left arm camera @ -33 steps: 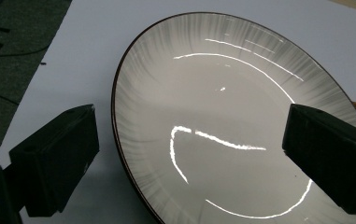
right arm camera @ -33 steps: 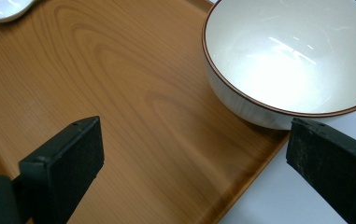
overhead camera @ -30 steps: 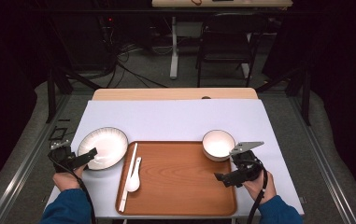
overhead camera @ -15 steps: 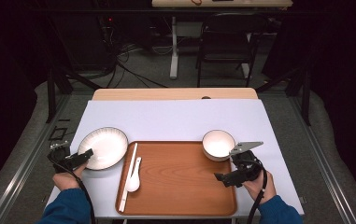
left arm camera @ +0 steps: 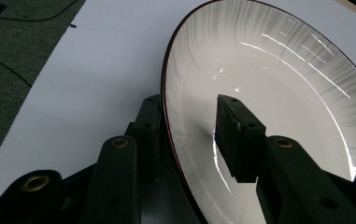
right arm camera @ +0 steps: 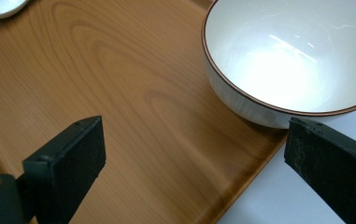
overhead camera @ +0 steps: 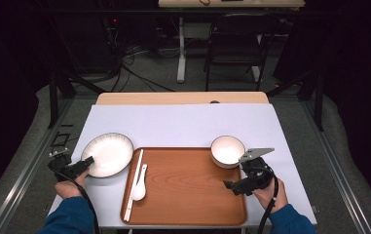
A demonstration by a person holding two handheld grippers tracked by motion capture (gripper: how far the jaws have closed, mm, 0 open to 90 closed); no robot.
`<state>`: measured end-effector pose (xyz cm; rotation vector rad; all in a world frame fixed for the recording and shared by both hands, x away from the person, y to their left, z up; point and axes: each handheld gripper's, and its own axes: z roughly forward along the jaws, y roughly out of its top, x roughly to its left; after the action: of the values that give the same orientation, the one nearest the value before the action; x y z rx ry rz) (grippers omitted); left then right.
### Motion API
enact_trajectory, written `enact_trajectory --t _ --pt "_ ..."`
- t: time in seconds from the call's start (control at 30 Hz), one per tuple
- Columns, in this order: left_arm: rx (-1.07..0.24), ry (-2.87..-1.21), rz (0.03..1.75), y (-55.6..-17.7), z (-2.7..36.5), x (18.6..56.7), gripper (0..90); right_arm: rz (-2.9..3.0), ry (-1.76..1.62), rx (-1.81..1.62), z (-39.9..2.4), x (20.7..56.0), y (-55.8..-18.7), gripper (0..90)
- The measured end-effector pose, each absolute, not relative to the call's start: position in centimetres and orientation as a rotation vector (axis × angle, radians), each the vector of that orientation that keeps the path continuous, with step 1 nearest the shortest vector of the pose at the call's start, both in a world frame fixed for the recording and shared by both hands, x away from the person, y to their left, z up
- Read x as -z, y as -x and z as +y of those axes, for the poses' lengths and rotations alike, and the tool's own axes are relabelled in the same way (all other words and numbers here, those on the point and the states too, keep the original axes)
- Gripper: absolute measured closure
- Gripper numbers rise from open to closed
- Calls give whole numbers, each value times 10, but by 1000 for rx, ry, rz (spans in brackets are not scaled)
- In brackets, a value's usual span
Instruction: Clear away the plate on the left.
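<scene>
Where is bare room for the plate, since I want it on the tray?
The brown wooden tray is bare between the white ceramic spoon and the right hand-held gripper. Its left edge is crowded: white chopsticks and spoon. The white bowl fills its far right corner.

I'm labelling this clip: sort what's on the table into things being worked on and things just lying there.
In hand:
- plate, its rim between the left gripper jaws, which have just been closing
- bowl, nearest the open right gripper

Lying about:
- tray
- spoon
- chopsticks

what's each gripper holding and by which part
The left gripper straddles the plate rim as its jaws close; a firm grip cannot be told. The right gripper holds nothing.
</scene>
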<state>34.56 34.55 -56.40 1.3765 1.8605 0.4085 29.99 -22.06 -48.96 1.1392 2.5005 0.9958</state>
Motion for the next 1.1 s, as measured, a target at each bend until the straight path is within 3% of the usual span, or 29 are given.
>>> enact_trajectory --t 0.6,0.87,1.1 --pt "-377 -1281 1874 -341 352 567 750 2505 -1129 -985 -220 491 -301 57" --pt "-345 -1272 1873 -343 352 569 718 2504 -1130 -978 -219 491 -301 58" --pt "-298 -1199 1866 -341 359 571 781 2503 -1127 -978 -220 491 -301 59"
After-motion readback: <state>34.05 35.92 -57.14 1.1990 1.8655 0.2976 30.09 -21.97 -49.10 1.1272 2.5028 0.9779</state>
